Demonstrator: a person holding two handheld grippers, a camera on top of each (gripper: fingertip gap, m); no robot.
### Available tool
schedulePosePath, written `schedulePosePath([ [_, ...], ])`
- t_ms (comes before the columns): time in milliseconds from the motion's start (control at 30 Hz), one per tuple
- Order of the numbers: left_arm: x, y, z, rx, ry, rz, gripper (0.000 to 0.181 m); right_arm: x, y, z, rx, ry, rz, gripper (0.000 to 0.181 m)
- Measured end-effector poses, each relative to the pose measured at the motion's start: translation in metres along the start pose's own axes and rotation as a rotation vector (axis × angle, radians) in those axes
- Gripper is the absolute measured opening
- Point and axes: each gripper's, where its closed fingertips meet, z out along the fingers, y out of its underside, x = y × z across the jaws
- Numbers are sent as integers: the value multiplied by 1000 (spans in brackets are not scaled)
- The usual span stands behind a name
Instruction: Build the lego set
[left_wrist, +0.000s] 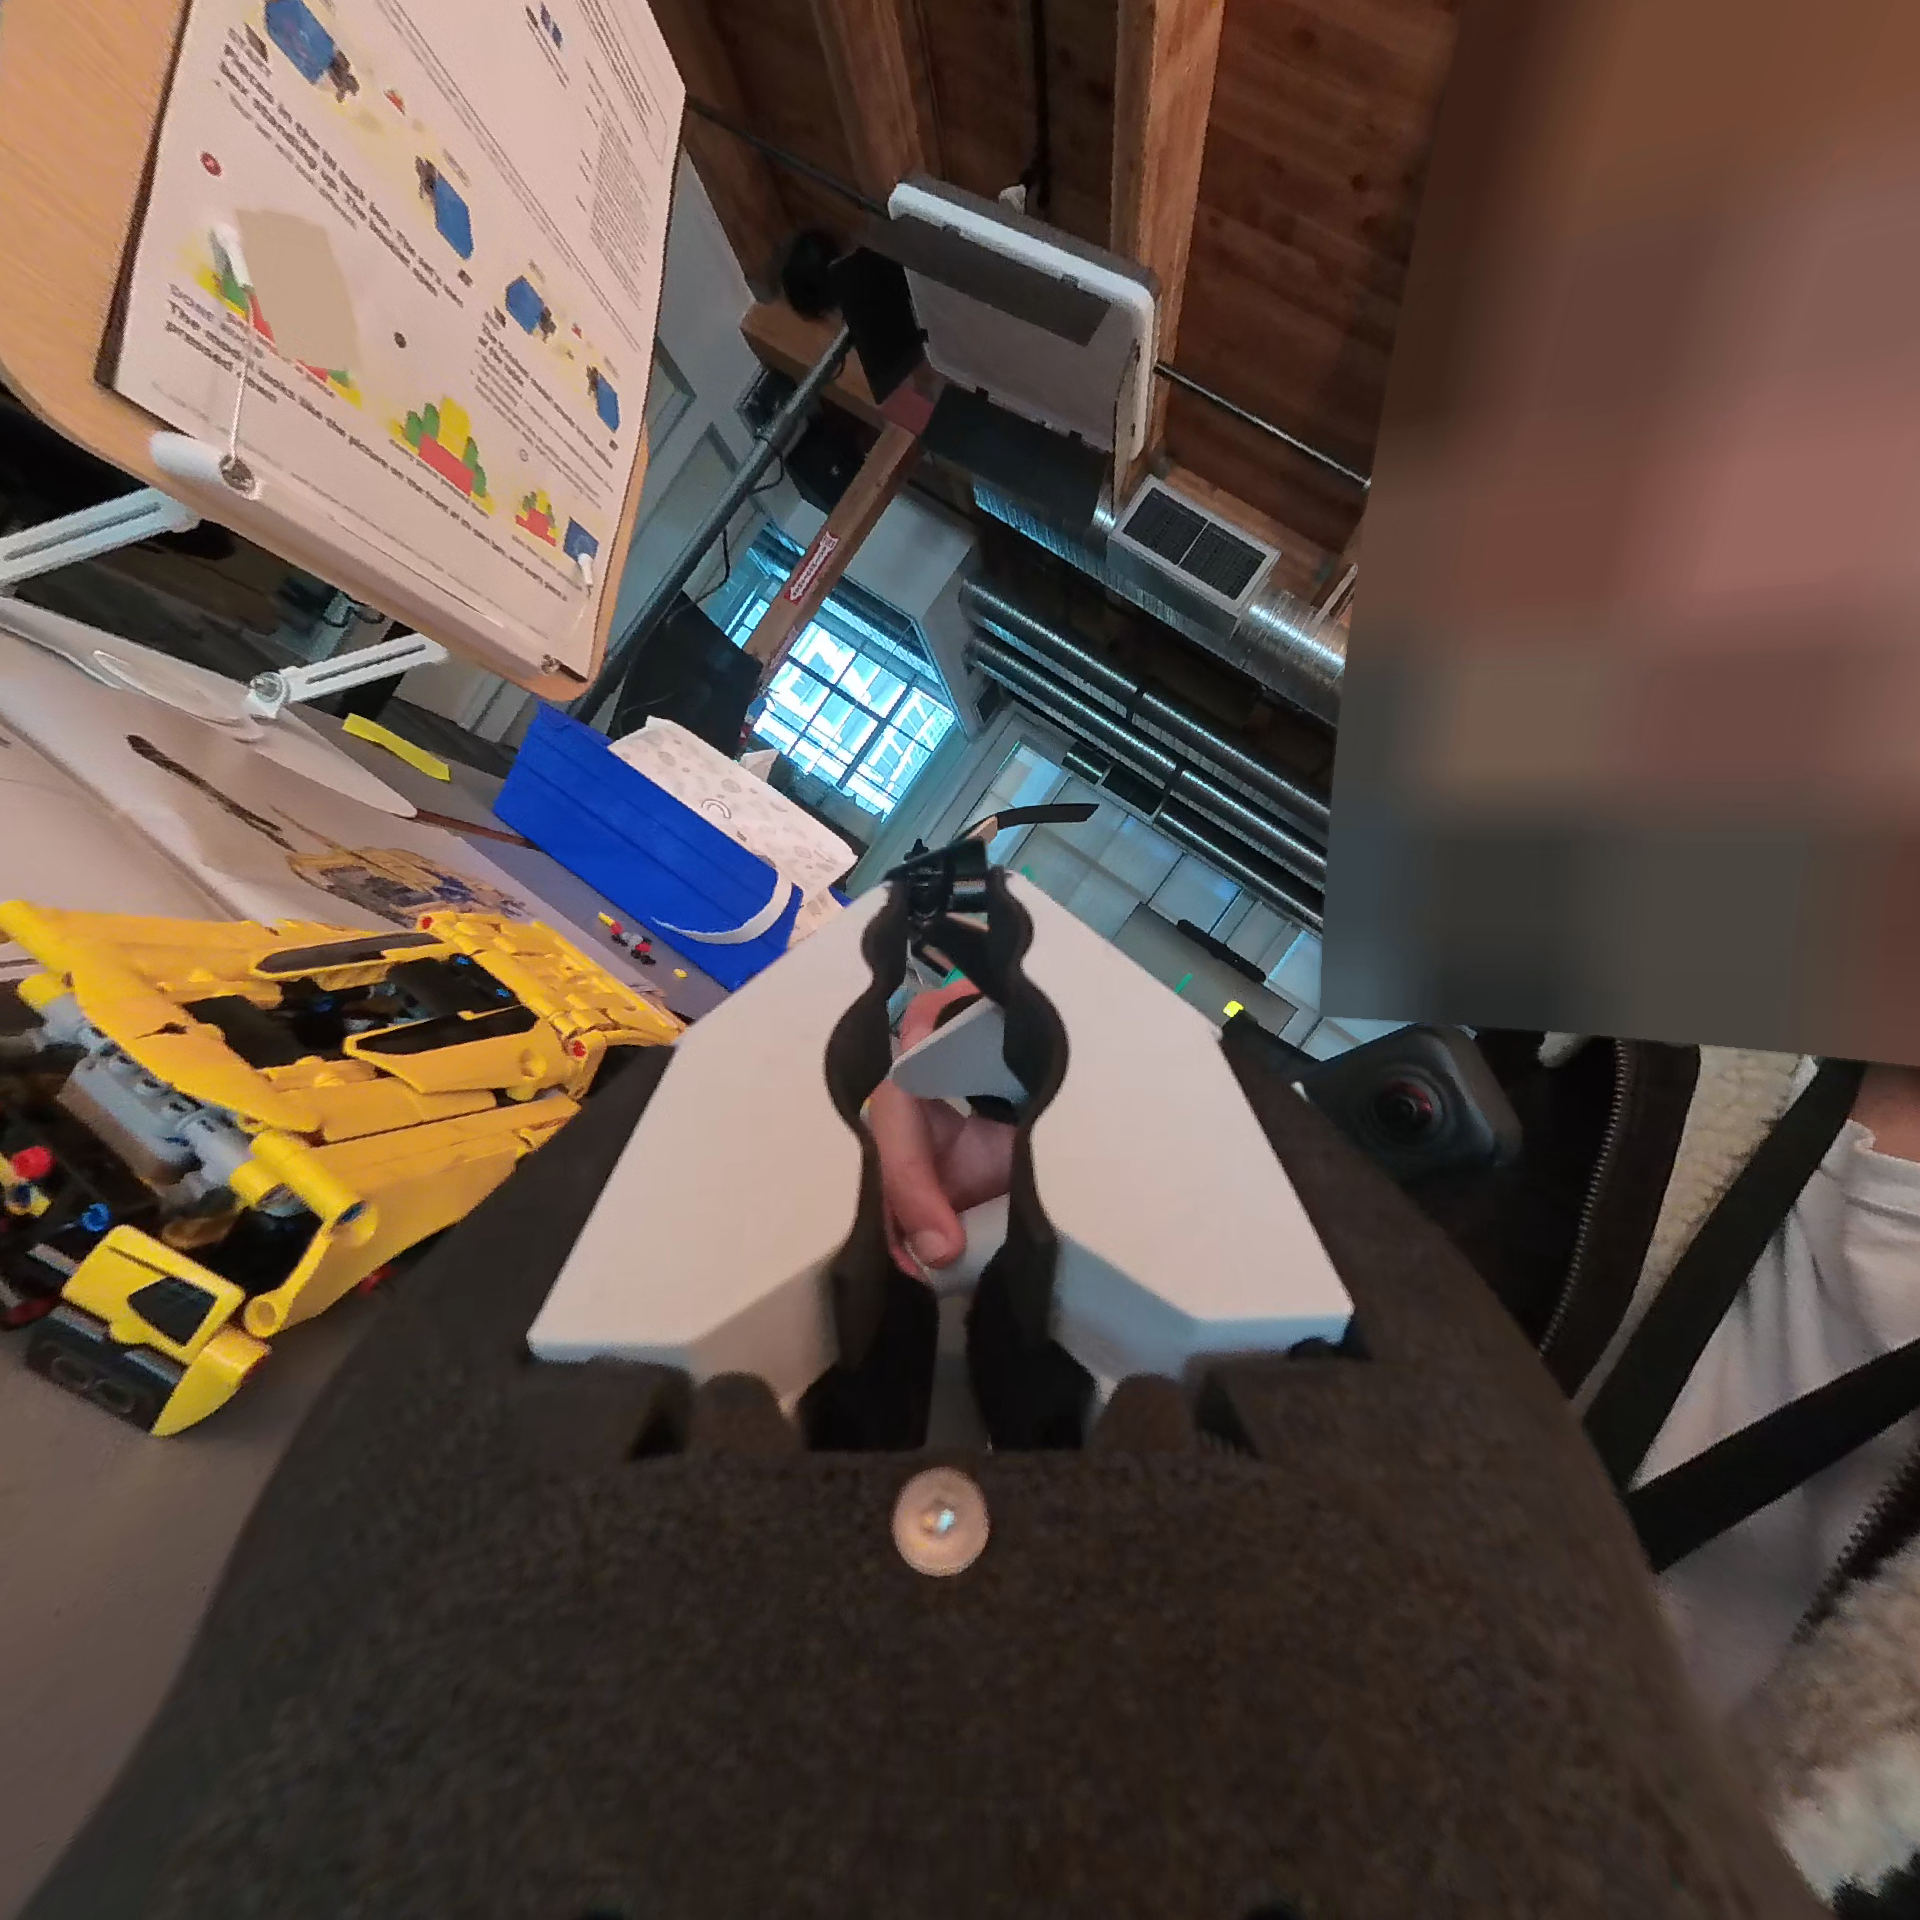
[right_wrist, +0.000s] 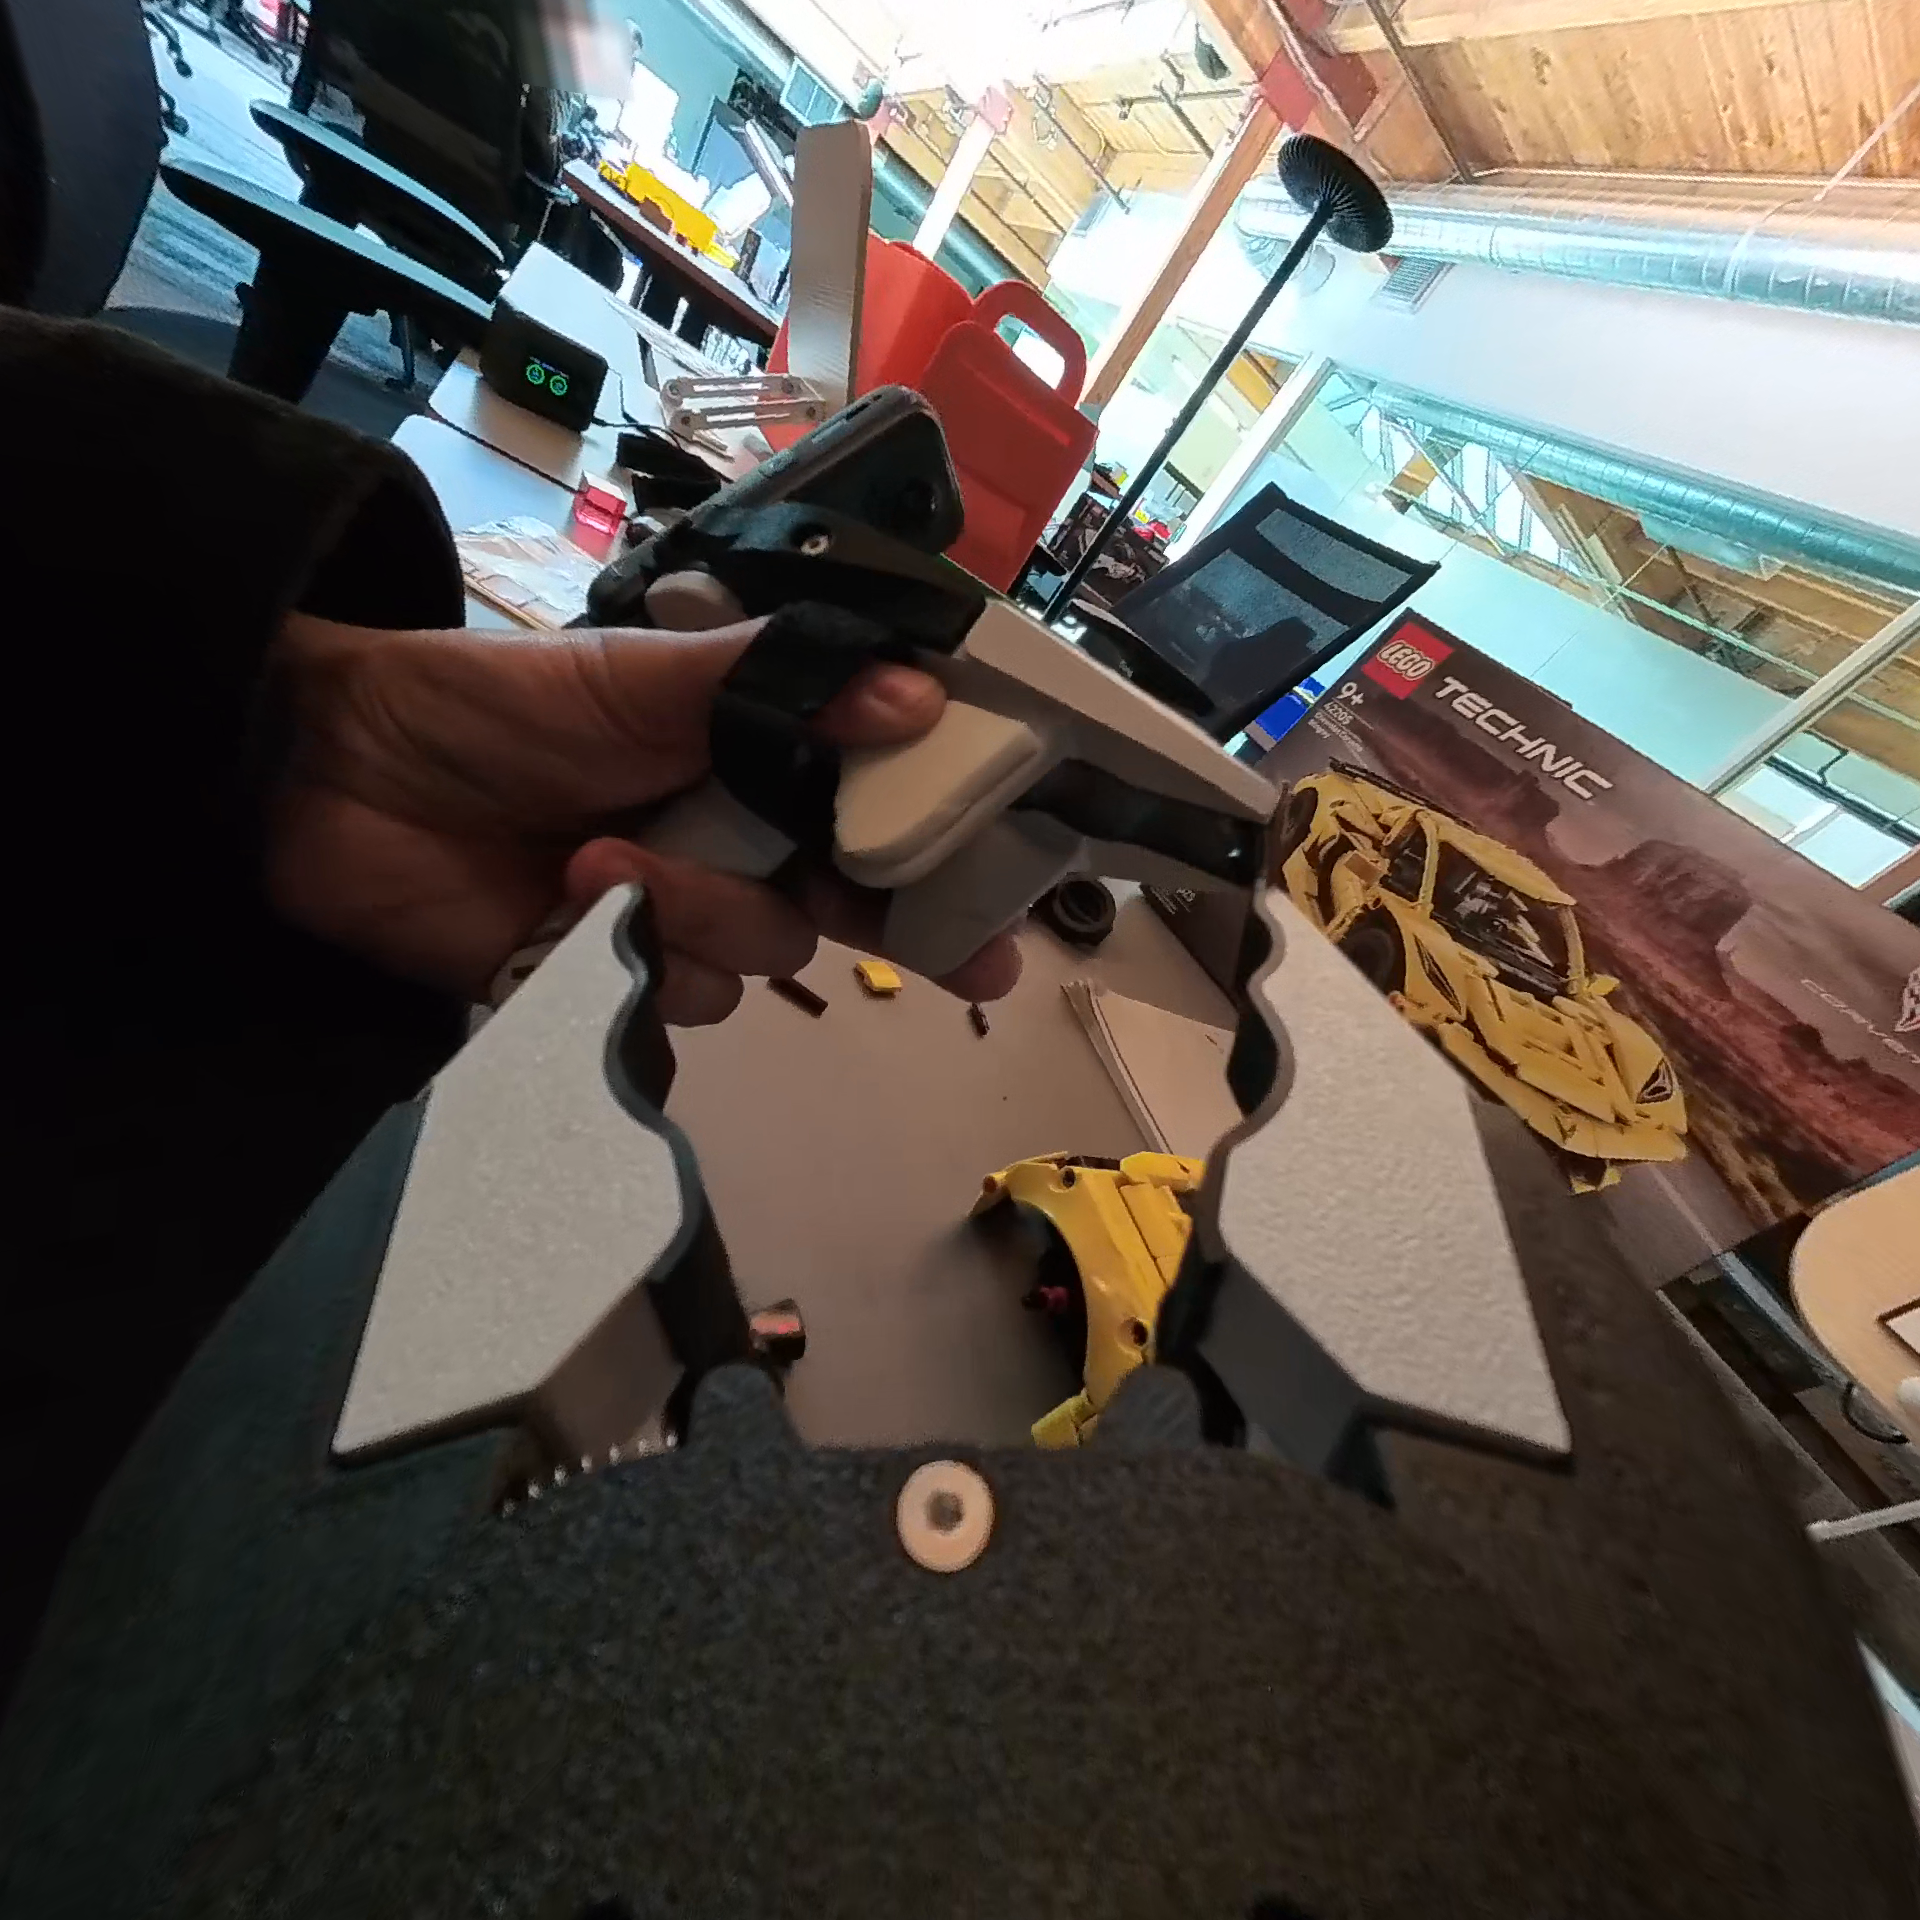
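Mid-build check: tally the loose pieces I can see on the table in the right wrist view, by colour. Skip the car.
Yellow piece: 1
Dark pins: 2
Black tyre: 1
Red-and-dark piece: 1
Total: 5

Two grippers, alike: white flat-faced fingers (right_wrist: 509, 1164) with dark wavy inner edges, set on a dark grainy body. One pale round screw (right_wrist: 943, 1514) at mid-body, just behind the finger roots. Left gripper (left_wrist: 940, 914), right gripper (right_wrist: 951, 1039). Dark sleeve (right_wrist: 156, 727) behind the hand (right_wrist: 499, 790). White shirt (left_wrist: 1766, 1351) under black straps, right of the screw.
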Motion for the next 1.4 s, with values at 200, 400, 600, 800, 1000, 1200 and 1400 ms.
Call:
schedulePosePath([
  [200,4,7,4,-36,10,18,15,3,-2,0,11,17,1,111],
  [400,2,7,4,-42,-2,24,15,1,-1,-1,7,3,36,110],
  [600,1,2,1,-10,2,4,15,-3,3,-1,-10,-15,23,101],
  [800,2,4,2,-17,7,3,15,9,2,-2,-3,37,35,105],
  [1000,2,7,3,-32,5,6,15,1,-1,-1,7,8,40,108],
  [1200,2,3,1,-9,9,-3,15,1,0,-3,5,-3,60,97],
  [1400,4,8,3,-34,17,3,14,12,-1,-2,8,59,34,109],
])
